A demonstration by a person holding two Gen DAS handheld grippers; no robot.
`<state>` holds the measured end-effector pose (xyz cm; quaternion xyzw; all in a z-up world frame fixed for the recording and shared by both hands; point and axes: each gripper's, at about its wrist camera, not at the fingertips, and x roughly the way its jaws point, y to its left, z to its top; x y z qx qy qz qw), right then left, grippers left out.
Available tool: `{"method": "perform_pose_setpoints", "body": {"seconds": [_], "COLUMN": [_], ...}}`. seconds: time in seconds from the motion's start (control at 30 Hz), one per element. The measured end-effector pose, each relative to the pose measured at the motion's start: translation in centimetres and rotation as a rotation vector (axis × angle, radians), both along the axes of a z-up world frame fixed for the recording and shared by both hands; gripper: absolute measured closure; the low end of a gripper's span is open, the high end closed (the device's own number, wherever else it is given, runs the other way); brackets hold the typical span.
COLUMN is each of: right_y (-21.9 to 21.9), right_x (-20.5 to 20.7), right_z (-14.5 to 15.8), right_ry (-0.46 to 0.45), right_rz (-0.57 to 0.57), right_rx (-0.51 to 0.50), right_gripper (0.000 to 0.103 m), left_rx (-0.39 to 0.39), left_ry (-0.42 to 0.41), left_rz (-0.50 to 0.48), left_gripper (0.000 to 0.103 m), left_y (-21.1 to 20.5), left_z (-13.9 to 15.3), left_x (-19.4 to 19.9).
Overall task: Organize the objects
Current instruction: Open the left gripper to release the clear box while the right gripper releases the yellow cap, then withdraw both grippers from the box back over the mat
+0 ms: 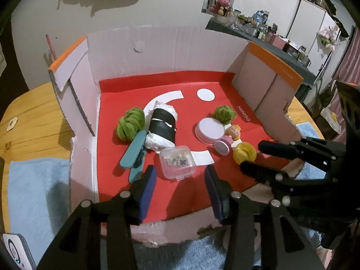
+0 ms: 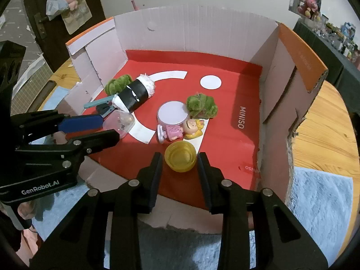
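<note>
The cardboard box (image 1: pixel 162 51), lined with a red sheet and sitting on the wooden table (image 1: pixel 33 121), is serving as the collecting container, and the sorting is judged to be well advanced: every loose object in view is lying inside it, with none showing on the table beside it. Resting in the box, from larger to smaller, are a black-and-white wrapped roll (image 1: pixel 162 127), two green fuzzy balls (image 1: pixel 131 122) (image 1: pixel 224 114) flanking the group, a round white-lidded jar (image 1: pixel 210 130), a teal clip (image 1: pixel 132 151) lying against the roll, a clear plastic case (image 1: pixel 178 162) holding small dark pieces, a small blonde doll figure (image 2: pixel 180 129) beside the jar, and a yellow cap (image 2: pixel 180 156). The left tongs (image 1: pixel 180 186) are standing moderately open just short of the clear case, gripping nothing. The right tongs (image 2: pixel 179 165) are standing narrowly apart astride the yellow cap, their pads apparently clear of it. What remains is judged to be only withdrawing both tongs, or tidying the arrangement.
</note>
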<state>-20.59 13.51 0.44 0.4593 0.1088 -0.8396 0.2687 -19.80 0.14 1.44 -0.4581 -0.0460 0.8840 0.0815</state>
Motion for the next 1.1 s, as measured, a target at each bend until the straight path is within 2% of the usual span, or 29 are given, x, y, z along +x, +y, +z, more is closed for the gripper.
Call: {"method": "perform_pose_setpoints", "body": {"seconds": [0.03, 0.07, 0.3, 0.4, 0.5, 0.7, 0.83, 1.1], "right_y": [0.0, 0.0, 0.2, 0.4, 0.4, 0.6, 0.7, 1.2], "right_x": [0.1, 0.2, 1.2, 1.6, 2.0, 2.6, 3.2, 4.8], "right_z": [0.1, 0.2, 0.8, 1.1, 1.3, 1.8, 2.3, 3.4], "right_ry": [0.004, 0.005, 0.026, 0.03, 0.039, 0.052, 0.067, 0.11], "right_rz": [0.005, 0.008, 0.004, 0.005, 0.004, 0.001, -0.001, -0.006], "right_rx": [-0.006, -0.01, -0.013, -0.021, -0.023, -0.03, -0.034, -0.036], "right_gripper": [0.055, 0.053, 0.052, 0.046, 0.043, 0.043, 0.038, 0.03], "left_rx": [0.001, 0.001, -0.001, 0.004, 0.004, 0.003, 0.001, 0.001], "left_ry": [0.002, 0.005, 0.019, 0.022, 0.032, 0.043, 0.055, 0.077], "left_rz": [0.0, 0.001, 0.012, 0.015, 0.021, 0.025, 0.037, 0.043], "left_gripper": [0.056, 0.056, 0.056, 0.055, 0.048, 0.047, 0.037, 0.029], "left_y": [0.0, 0.0, -0.3, -0.4, -0.4, -0.4, -0.5, -0.5], "left_z": [0.1, 0.2, 0.7, 0.8, 1.1, 1.4, 1.6, 2.3], "left_x": [0.1, 0.3, 1.3, 1.7, 2.0, 2.6, 3.2, 4.6]}}
